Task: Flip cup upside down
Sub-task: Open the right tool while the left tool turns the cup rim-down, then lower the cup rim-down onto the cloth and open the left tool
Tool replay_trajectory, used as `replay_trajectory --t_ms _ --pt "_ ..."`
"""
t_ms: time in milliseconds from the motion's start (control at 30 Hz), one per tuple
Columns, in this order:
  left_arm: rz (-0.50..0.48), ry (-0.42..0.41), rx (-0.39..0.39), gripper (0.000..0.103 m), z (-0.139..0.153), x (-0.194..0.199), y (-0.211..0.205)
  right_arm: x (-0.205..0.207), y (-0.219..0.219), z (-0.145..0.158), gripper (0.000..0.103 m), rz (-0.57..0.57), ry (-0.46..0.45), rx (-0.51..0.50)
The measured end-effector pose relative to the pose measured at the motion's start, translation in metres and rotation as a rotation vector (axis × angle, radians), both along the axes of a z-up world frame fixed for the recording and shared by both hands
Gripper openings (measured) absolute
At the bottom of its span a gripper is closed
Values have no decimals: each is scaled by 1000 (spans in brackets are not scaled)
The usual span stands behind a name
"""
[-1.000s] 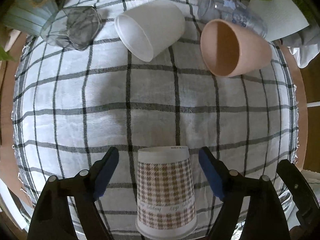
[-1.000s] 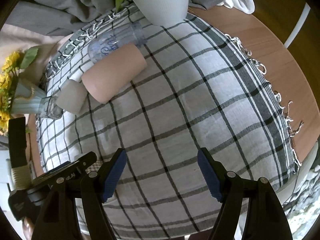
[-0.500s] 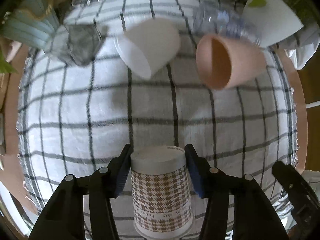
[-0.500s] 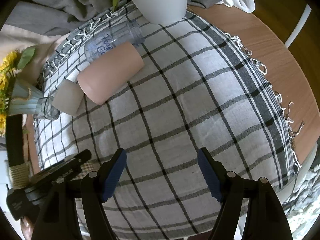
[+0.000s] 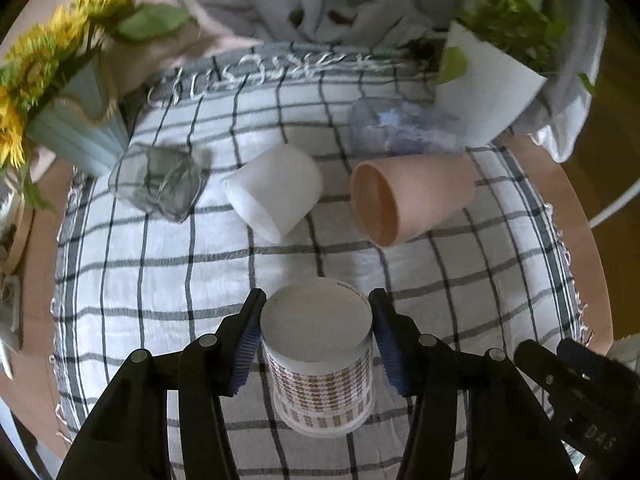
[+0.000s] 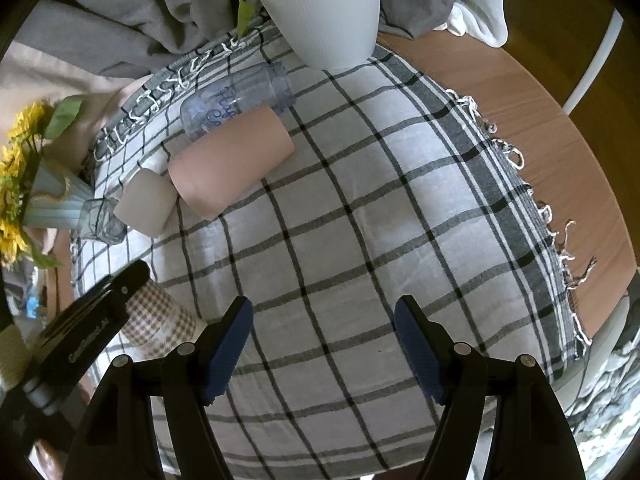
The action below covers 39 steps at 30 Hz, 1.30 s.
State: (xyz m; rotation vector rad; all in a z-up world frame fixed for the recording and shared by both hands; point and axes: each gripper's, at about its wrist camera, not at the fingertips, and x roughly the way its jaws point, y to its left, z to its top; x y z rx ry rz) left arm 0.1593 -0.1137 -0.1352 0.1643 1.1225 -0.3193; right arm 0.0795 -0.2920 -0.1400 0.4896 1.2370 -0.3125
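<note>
Five drinking vessels are showing on the checked cloth (image 5: 120, 288) in the left wrist view. One houndstooth paper cup (image 5: 320, 364) is sitting at six o'clock, base up. One white cup (image 5: 276, 196) is lying on its side at twelve o'clock, and one pink cup (image 5: 412, 200) is lying at one o'clock. One faceted clear glass (image 5: 160, 184) is lying at ten o'clock, and one clear printed tumbler (image 5: 396, 128) is lying at one o'clock, behind the pink cup. Two planters are standing at the far edge: one pale blue sunflower vase (image 5: 76, 128) at ten o'clock and one white plant pot (image 5: 484, 88) at two o'clock.
</note>
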Motion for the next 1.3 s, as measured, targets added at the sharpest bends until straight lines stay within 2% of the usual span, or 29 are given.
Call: replay_trajectory --t_ms 267,533,967,1133,1233,1300 --pt "-26 -20 8 52 -6 -21 -2 -9 4 -6 73 37 20 -32" --pt "-17 21 -28 52 -13 -34 6 -15 8 -11 73 57 37 -46" --pt "-9 49 -37 54 -18 -34 10 -17 13 -8 73 74 39 -76" --pt "4 52 -34 65 -16 -35 13 -17 15 -5 74 82 32 -91" --pt "5 43 -47 72 -11 -38 15 -19 17 1 81 89 22 -118" --pt "4 36 -62 81 -5 -42 17 -21 18 5 82 90 16 -128"
